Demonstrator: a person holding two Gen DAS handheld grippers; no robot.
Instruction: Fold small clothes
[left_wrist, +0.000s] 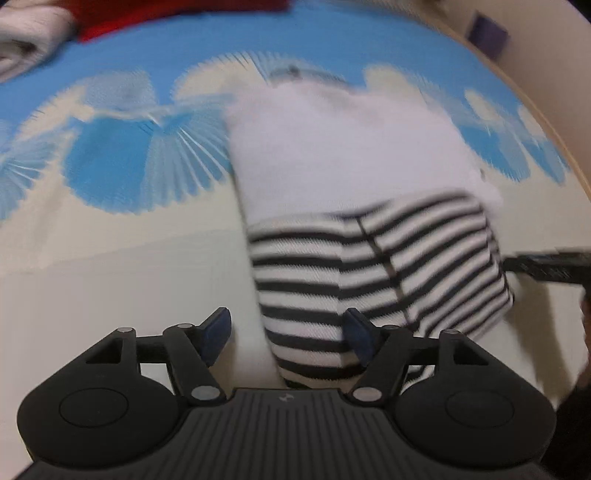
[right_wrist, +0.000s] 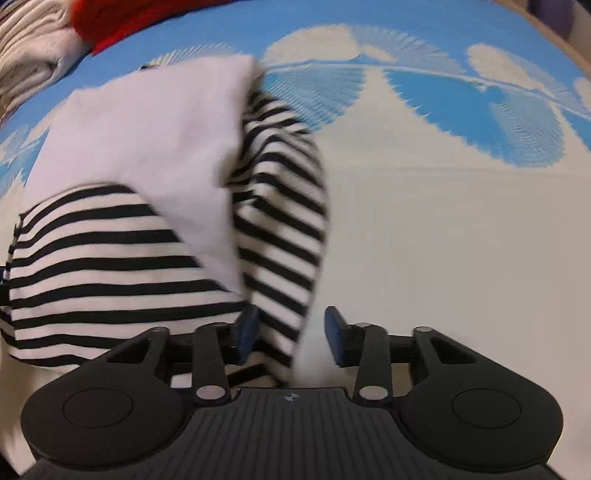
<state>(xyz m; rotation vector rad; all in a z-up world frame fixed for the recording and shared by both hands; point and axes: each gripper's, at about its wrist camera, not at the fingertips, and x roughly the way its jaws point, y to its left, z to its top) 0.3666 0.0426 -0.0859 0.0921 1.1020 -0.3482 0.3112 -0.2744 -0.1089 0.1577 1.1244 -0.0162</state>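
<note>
Fabric fills the left wrist view: a striped garment (left_wrist: 376, 273), black-and-white below and plain white above, lies on a blue-and-cream patterned cover (left_wrist: 122, 236). The left gripper (left_wrist: 286, 332) stands wide apart over the garment's near corner. No legible writing.

In the right wrist view, the right gripper (right_wrist: 290, 332) is also spread, a striped fold (right_wrist: 284, 229) hanging between its fingers. A red cloth (right_wrist: 122, 18) lies far off.

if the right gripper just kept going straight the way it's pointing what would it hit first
Most likely the striped garment: its hanging fold already lies between the open fingers of the right gripper. Past it lies the blue and white cloth, though depth is hard to judge.
</note>
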